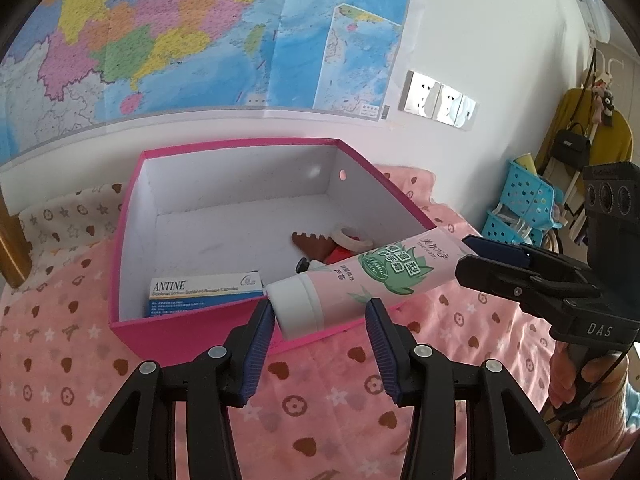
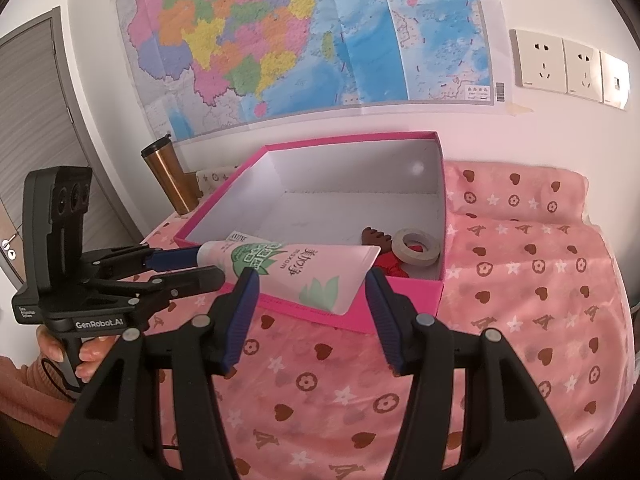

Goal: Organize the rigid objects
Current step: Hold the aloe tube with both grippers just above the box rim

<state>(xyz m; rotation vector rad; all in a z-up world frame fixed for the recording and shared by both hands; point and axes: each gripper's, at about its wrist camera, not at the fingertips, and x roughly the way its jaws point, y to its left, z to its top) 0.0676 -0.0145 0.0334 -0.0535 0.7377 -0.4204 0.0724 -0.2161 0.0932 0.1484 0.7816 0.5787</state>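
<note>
A pink tube (image 1: 360,280) with a white cap and green leaf print hangs over the near rim of a pink box (image 1: 132,208). My left gripper (image 1: 320,312) holds its white cap end between the blue pads. My right gripper (image 2: 308,284) holds its flat crimped end (image 2: 340,276). The box (image 2: 400,304) holds a blue-and-white ANTINE medicine carton (image 1: 200,290), a brown comb-like piece (image 1: 312,246), a red item and a roll of tape (image 2: 416,246).
The box sits on a pink cloth (image 2: 520,320) with hearts and stars. A copper tumbler (image 2: 168,176) stands left of the box. A map (image 2: 300,40) and wall sockets (image 2: 568,66) are behind. Blue baskets (image 1: 520,204) stand at the right.
</note>
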